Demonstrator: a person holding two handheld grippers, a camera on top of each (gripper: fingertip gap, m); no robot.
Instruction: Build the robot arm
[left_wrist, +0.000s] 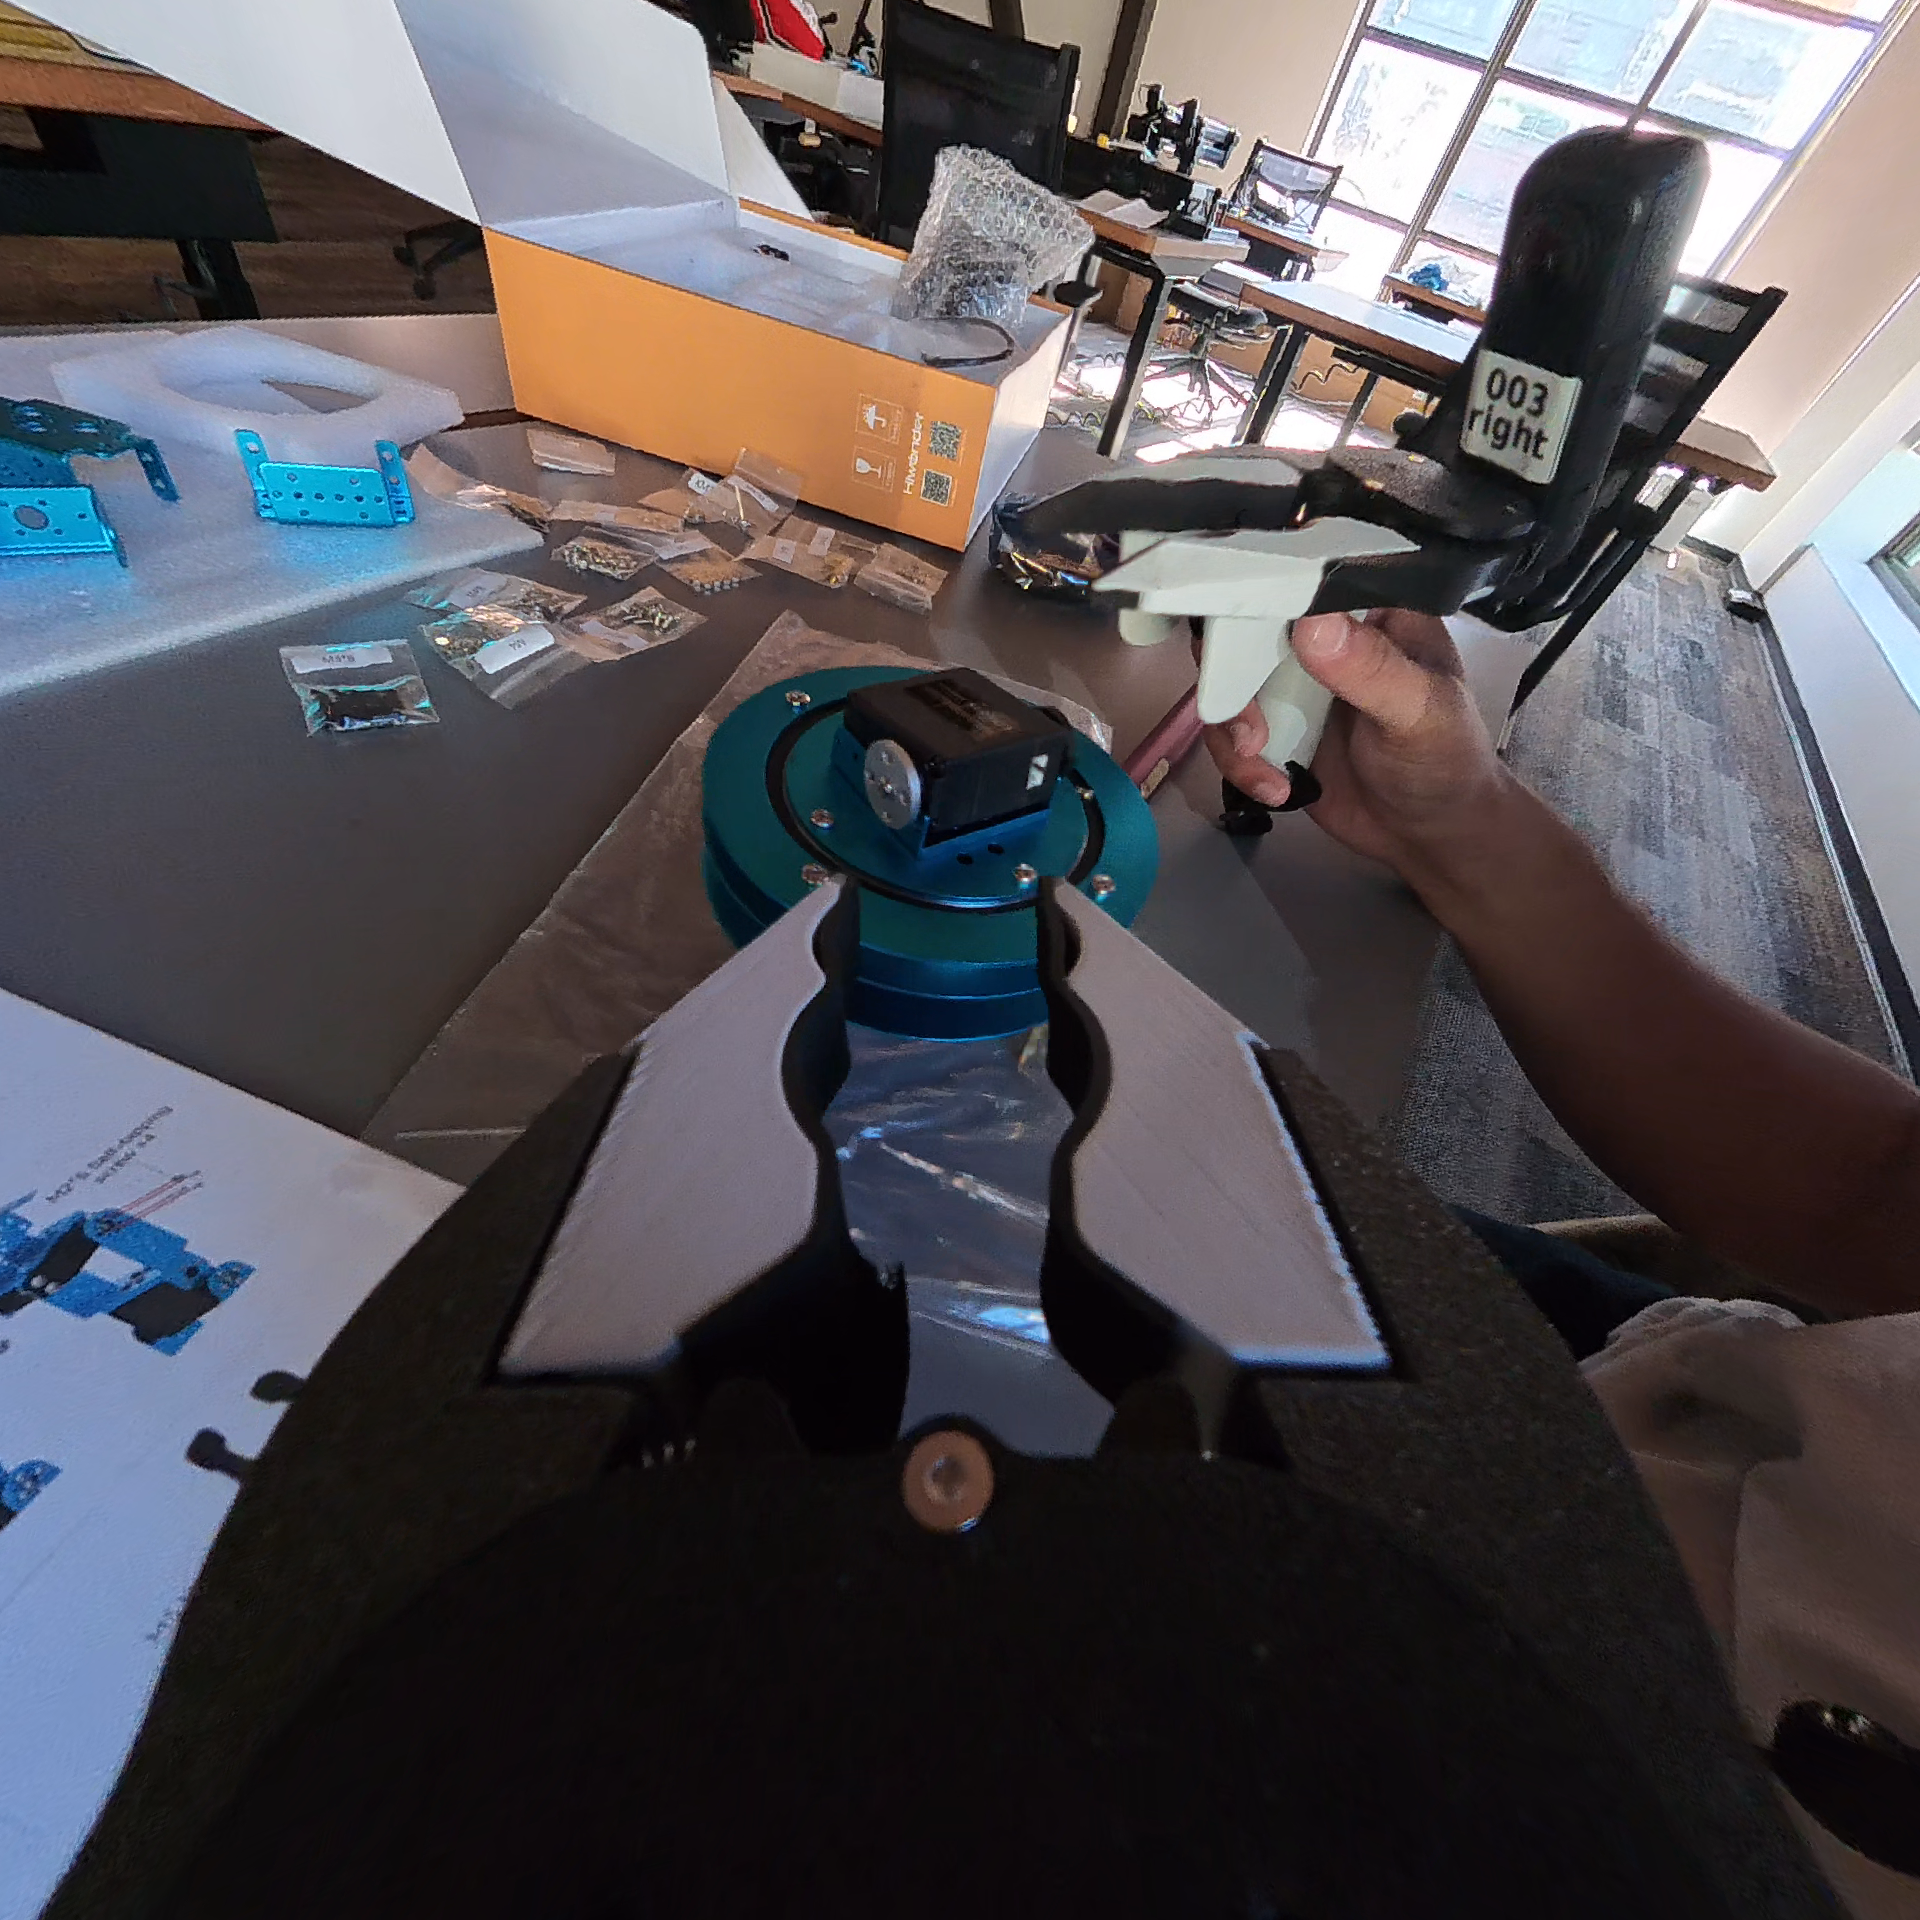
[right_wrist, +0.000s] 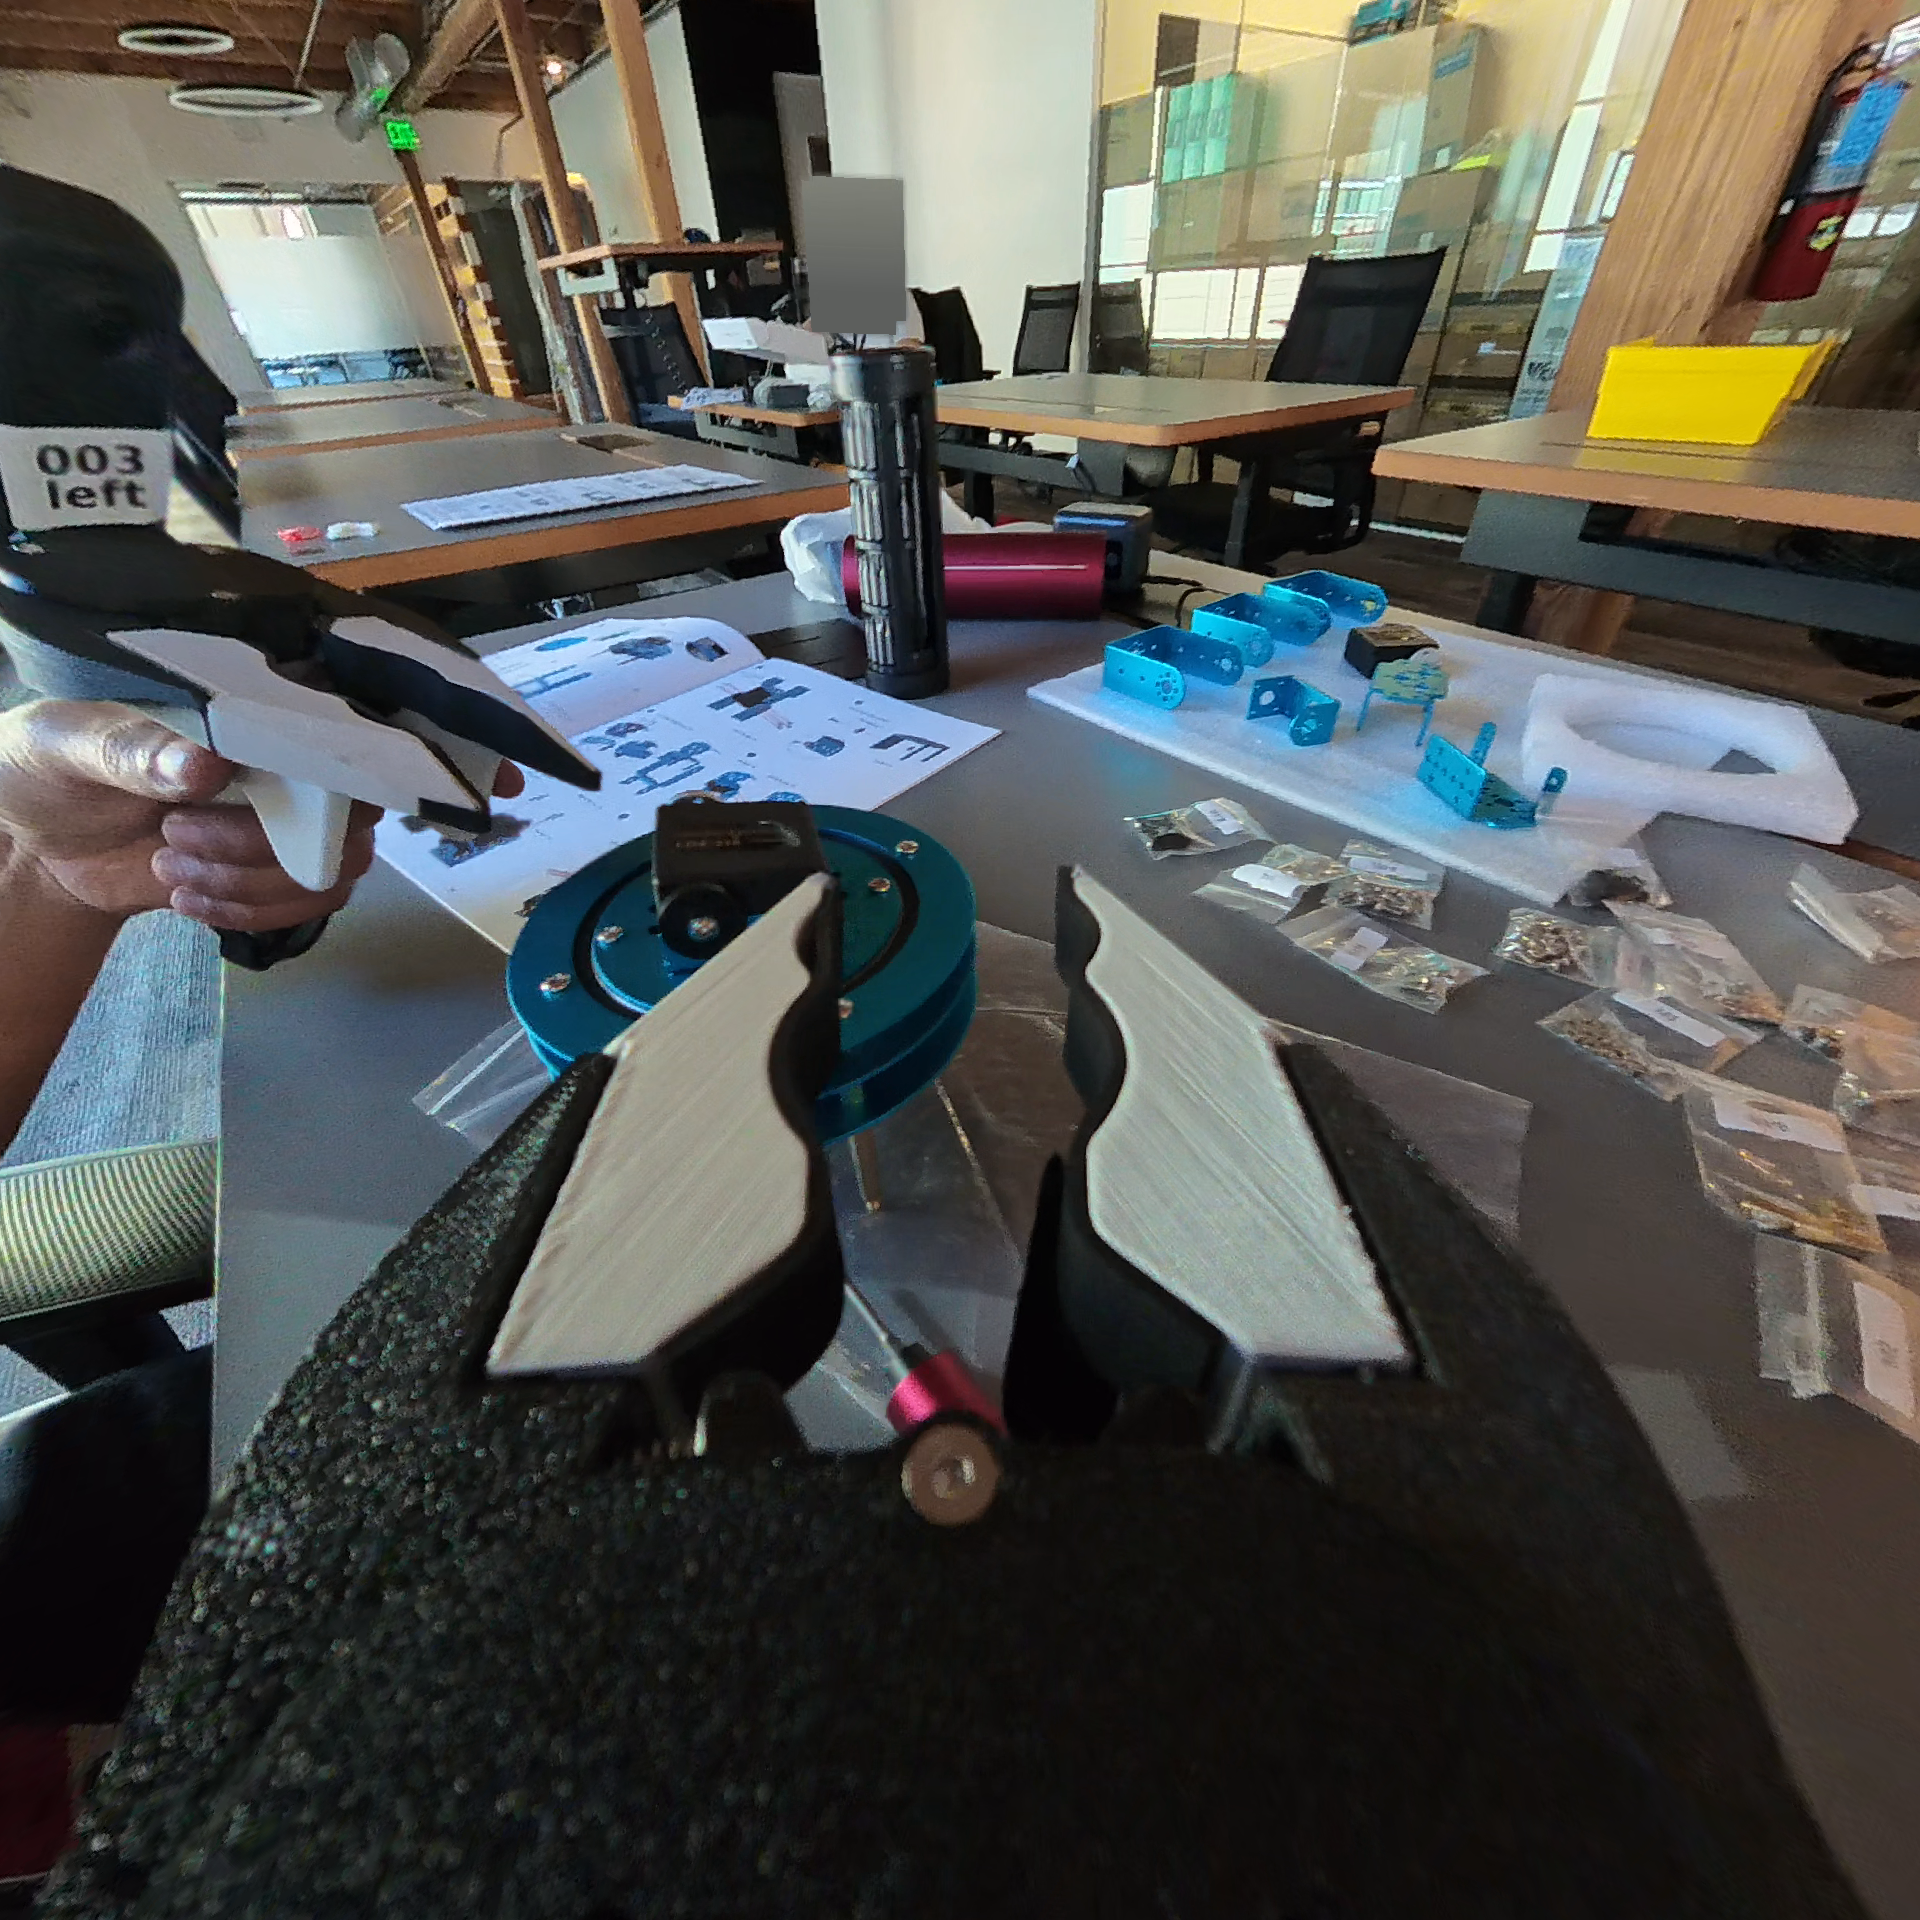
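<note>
Nearest the lens in the left wrist view, the left gripper (left_wrist: 940, 894) has its white-faced fingers apart and empty, tips hovering just at the near rim of the round teal metal turntable base (left_wrist: 930, 935). That base stands on a clear plastic bag (left_wrist: 935, 1164) on the grey table (left_wrist: 260, 883) and carries a black boxy servo motor (left_wrist: 961, 764) bolted upright on its top plate.

The right gripper (right_wrist: 945, 888) also has its jaws spread, holding nothing. Its left finger overlaps the base's rim in the picture; contact cannot be told. A red-collared screwdriver (right_wrist: 930, 1387) lies on the table beneath it.

The base looks heavy, rigid and smooth-sided, likely slippery; the grooved edge between its two discs seems the surest grip, and the servo's square body a second one.

In the left wrist view the right hand (left_wrist: 1371, 748) wraps the white pistol handle, forearm reaching in from the right and the tool levelled leftward above the table. Farther out lie small bags of screws (right_wrist: 1371, 951), blue metal brackets (right_wrist: 1174, 665) on white foam, an open instruction booklet (right_wrist: 748, 727) and an orange-and-white cardboard box (left_wrist: 727, 384).
</note>
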